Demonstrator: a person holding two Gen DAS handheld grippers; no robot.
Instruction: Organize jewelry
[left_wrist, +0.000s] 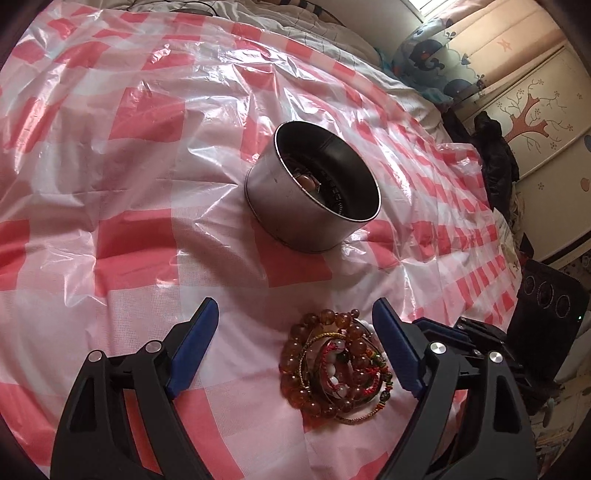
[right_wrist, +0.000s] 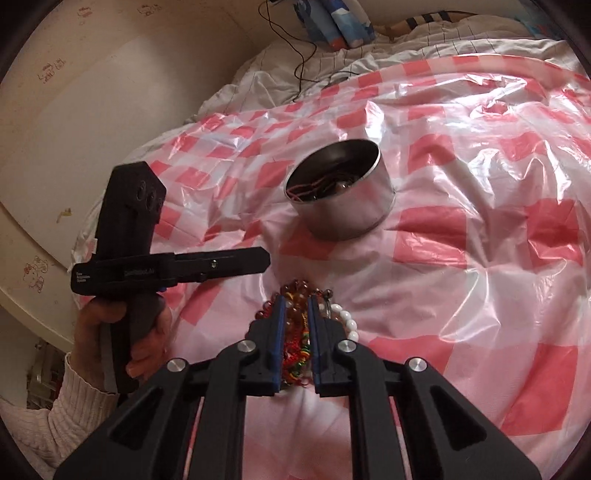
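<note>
A pile of bracelets (left_wrist: 332, 365), amber beads, red cords and white beads, lies on the red-and-white checked plastic sheet (left_wrist: 140, 155). My left gripper (left_wrist: 295, 314) is open, its blue fingers on either side of the pile's near part, not touching it. In the right wrist view my right gripper (right_wrist: 295, 301) is closed on the pile (right_wrist: 295, 314), pinching red cord and amber bead bracelets; a white bead bracelet (right_wrist: 345, 321) lies just right of it. A round metal tin (left_wrist: 314, 195) stands beyond the pile, open, with jewelry inside; it also shows in the right wrist view (right_wrist: 340, 188).
The sheet covers a bed with a white duvet (right_wrist: 288, 59) and a cable (right_wrist: 303, 55) at the head. A wardrobe (left_wrist: 535, 110) stands to the right. The left gripper's body and the hand holding it (right_wrist: 129, 258) are at the left.
</note>
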